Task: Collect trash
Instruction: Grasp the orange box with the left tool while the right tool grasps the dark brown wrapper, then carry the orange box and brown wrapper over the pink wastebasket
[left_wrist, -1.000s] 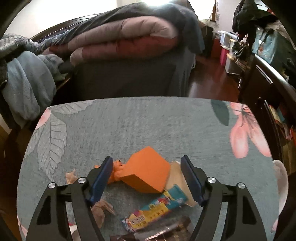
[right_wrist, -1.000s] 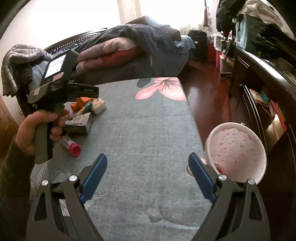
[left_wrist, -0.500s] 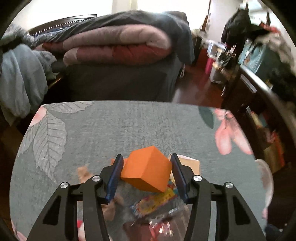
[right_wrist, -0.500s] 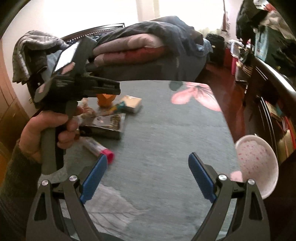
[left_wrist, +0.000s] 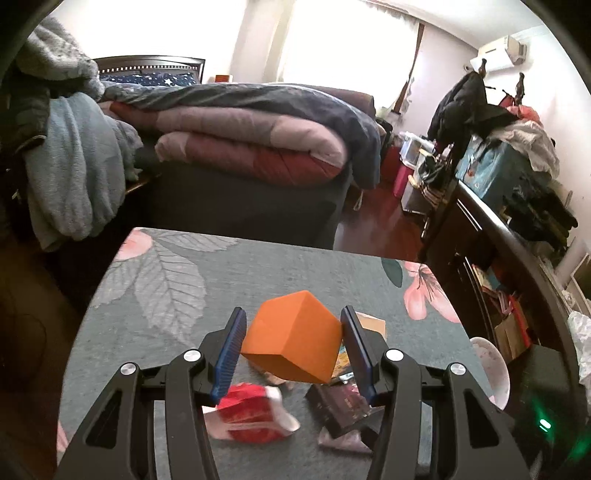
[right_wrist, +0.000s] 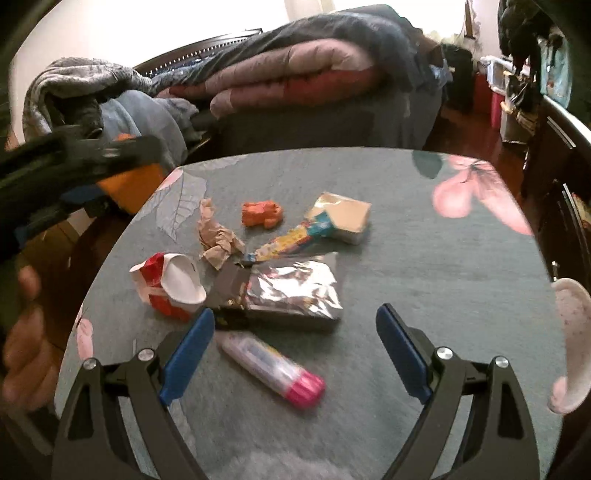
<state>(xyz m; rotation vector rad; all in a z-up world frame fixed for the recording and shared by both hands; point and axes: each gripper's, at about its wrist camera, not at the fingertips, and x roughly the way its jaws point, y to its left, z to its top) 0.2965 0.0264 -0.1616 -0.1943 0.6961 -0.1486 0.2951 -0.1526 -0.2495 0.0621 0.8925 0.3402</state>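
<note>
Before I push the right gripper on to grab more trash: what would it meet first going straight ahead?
Probably the tube with the pink cap, lying between the open right gripper fingers; the foil packet lies just beyond. Depth is uncertain.

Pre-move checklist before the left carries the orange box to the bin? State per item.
1. Left gripper shut on the orange box, a finger on each side: ok.
2. Box lifted off the table: ok.
3. Box sits skewed between the jaws, held at its edges; grip firmness: cannot tell.
4. Right gripper open, holding nothing, above the glue stick: ok.
5. Bin in view at the table's right edge, only partly seen; path to it: cannot tell.
6. Trash left on the table, including the red cup and foil pack: not ok.
</note>
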